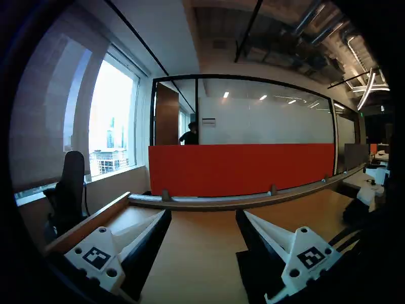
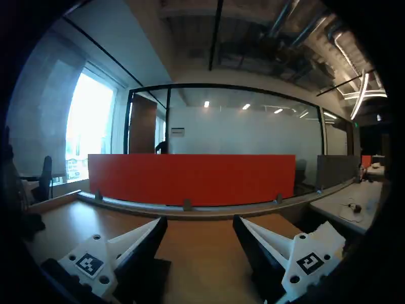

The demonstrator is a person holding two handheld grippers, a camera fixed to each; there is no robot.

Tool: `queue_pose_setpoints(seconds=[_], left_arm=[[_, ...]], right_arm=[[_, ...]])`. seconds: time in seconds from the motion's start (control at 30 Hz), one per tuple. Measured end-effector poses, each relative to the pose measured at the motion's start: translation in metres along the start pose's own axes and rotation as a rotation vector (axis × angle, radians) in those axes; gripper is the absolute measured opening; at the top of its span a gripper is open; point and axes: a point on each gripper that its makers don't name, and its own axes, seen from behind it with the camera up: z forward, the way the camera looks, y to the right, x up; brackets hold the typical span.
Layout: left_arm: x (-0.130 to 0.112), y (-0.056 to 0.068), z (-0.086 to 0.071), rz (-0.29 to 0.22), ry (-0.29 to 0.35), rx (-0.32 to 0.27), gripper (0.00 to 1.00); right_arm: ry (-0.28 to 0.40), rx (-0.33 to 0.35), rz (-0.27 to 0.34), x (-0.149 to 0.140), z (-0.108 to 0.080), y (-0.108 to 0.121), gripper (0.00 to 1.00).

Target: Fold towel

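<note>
The wooden desk [image 1: 202, 248] runs wide up to the red screen [image 1: 238, 169], which gives room for folding. Over it the left gripper [image 1: 203, 213] and the right gripper [image 2: 199, 219] are held level, fingers wide apart and holding nothing, I think ready to take cloth. Where the towel lies I cannot tell; a white crumpled thing [image 2: 328, 232] just beside the right gripper may be it.

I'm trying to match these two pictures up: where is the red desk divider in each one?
Left gripper view: the red desk divider spans the middle band, slightly right of centre.
Right gripper view: the red desk divider lies across the middle, slightly left of centre.
Shared landmark: the bright window to its left.
</note>
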Motion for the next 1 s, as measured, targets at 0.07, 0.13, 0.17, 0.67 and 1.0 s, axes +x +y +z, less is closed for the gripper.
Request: queue_pose_setpoints(seconds=[0.07,0.13,0.17,0.67,1.0], left_arm=[[0.002,0.001,-0.001,0.001,-0.007,-0.004,0.94],[0.004,0.003,-0.001,0.007,-0.017,-0.012,0.94],[0.005,0.004,-0.001,0.01,-0.021,-0.017,0.94],[0.0,0.036,-0.006,0.085,-0.121,-0.192,0.94],[-0.028,0.063,-0.018,0.154,-0.224,-0.337,0.94]], right_arm=[[-0.009,-0.002,0.0,0.007,-0.002,0.0,1.0],[-0.017,0.0,-0.005,0.013,-0.004,-0.001,1.0],[-0.02,0.001,-0.008,0.016,-0.005,-0.001,1.0],[-0.147,0.165,-0.128,0.017,-0.014,-0.036,1.0],[-0.283,0.344,-0.208,-0.015,-0.027,-0.062,1.0]])
